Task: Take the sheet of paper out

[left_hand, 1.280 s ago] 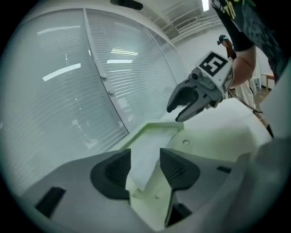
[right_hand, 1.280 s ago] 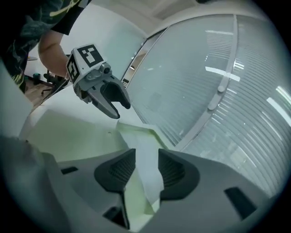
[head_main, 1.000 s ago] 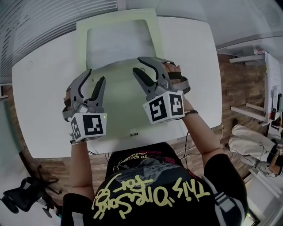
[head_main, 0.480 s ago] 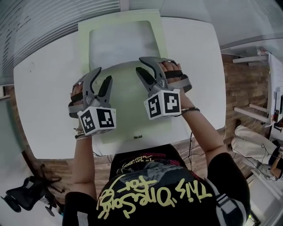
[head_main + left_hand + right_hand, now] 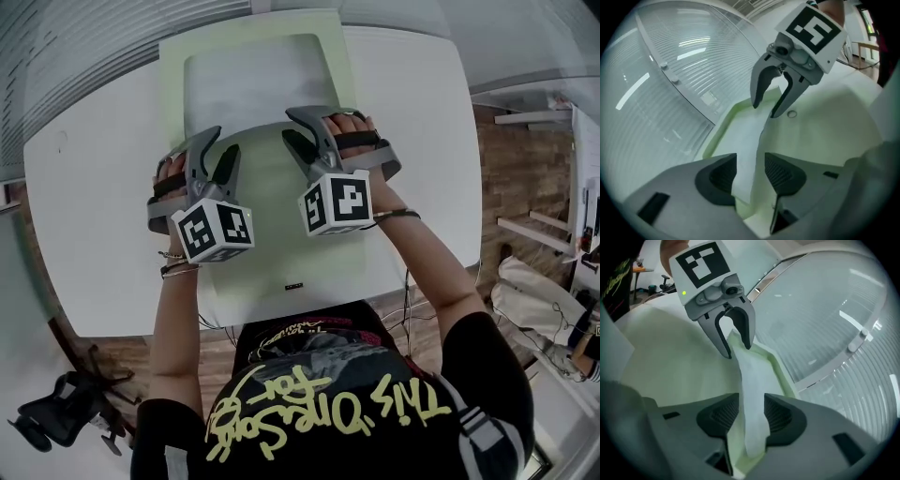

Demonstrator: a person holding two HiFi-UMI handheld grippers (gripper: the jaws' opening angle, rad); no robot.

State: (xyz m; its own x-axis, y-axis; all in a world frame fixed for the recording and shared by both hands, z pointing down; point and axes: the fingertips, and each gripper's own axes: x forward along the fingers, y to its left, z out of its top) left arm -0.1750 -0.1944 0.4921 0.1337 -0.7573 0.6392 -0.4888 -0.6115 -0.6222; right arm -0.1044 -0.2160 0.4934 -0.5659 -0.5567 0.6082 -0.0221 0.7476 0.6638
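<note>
Curling upward, the sheet (image 5: 750,394) (white) looks thin.

The counter (image 5: 84,187) is seen steeply from above by the head camera, with the left claw (image 5: 223,142) and right claw (image 5: 287,123) close below. Each claw camera is mounted just behind its own jaws, facing along them; the opposite claw and the sheet of paper (image 5: 253,84) are shared.

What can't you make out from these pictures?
- Head view: the near edge of the sheet of paper, hidden under the left claw and right claw.
- Head view: the dark mark on the green folder, too small to read.
- Right gripper view: whether the open right claw touches the paper is unclear.
</note>
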